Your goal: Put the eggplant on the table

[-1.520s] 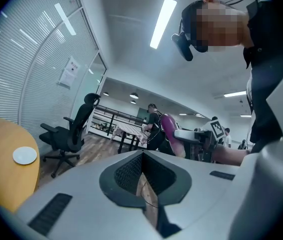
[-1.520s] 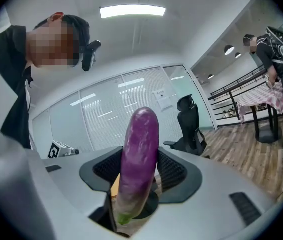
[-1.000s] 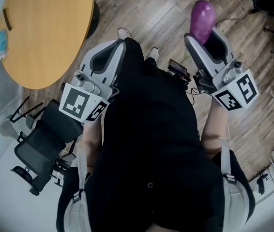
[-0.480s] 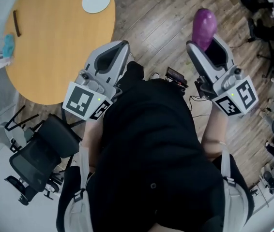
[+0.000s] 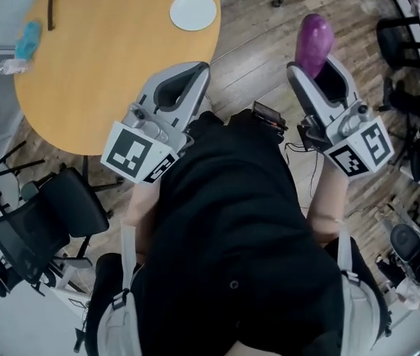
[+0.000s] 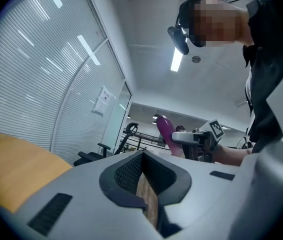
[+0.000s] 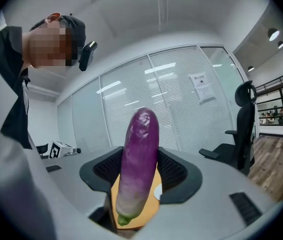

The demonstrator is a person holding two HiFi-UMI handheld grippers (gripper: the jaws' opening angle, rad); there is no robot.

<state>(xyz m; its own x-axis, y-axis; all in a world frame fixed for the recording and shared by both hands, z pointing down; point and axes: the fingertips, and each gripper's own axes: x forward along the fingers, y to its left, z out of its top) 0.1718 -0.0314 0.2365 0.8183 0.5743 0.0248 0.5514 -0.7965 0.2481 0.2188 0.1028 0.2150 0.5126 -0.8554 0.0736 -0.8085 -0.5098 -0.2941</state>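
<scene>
Purple eggplant (image 5: 314, 32) pinched upright in raised right tongs (image 5: 315, 59); left tongs (image 5: 197, 71) pressed together, empty, near table (image 5: 106, 65).

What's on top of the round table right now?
A white plate, a blue item and a dark strip lie on the table, all near its edges. The left gripper hides part of the near rim.

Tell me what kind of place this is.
Probably an office or meeting room: a round wooden table on a wood floor, black swivel office chairs beside it, and glass partition walls with blinds.
</scene>
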